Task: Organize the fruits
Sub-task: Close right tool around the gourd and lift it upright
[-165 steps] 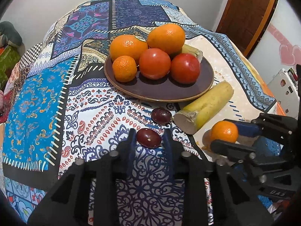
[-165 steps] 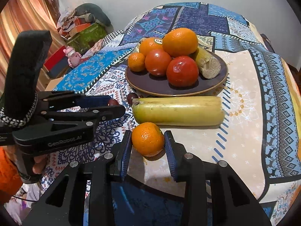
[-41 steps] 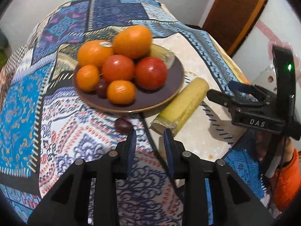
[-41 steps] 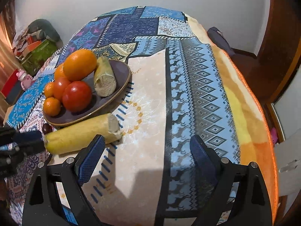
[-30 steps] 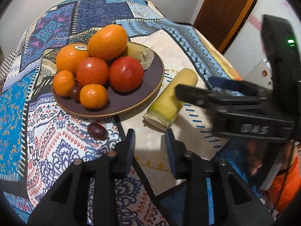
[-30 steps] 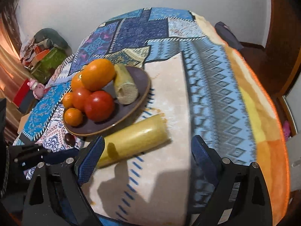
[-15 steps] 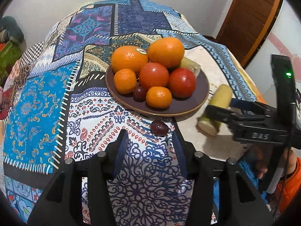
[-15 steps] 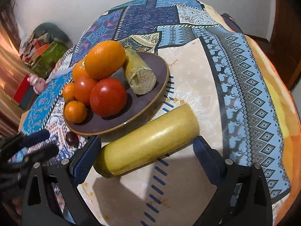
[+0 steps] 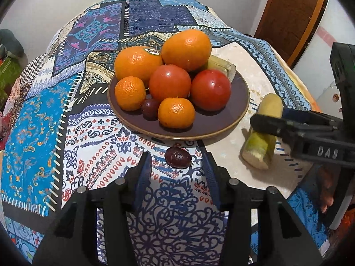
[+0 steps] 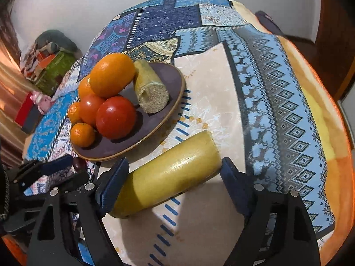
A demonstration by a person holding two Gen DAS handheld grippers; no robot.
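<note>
The left gripper (image 9: 177,168) stands open with its jaws either side of a dark plum (image 9: 178,154) lying on the cloth just off the near rim of the plate (image 9: 239,102); the right gripper (image 10: 173,177) is spread wide around the yellow cane piece (image 10: 168,175), which lies slanted beside the plate toward the table's near edge, not yet pinched. To do this well, I judge each should settle lower and centre its fruit before squeezing; the plum is small and may roll, the cane should be caught across its middle; both then go onto the plate's bare right part.

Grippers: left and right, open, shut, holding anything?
Left gripper: open, dark plum between jaws, ungripped.
Right gripper: open wide around yellow stalk piece, ungripped.
</note>
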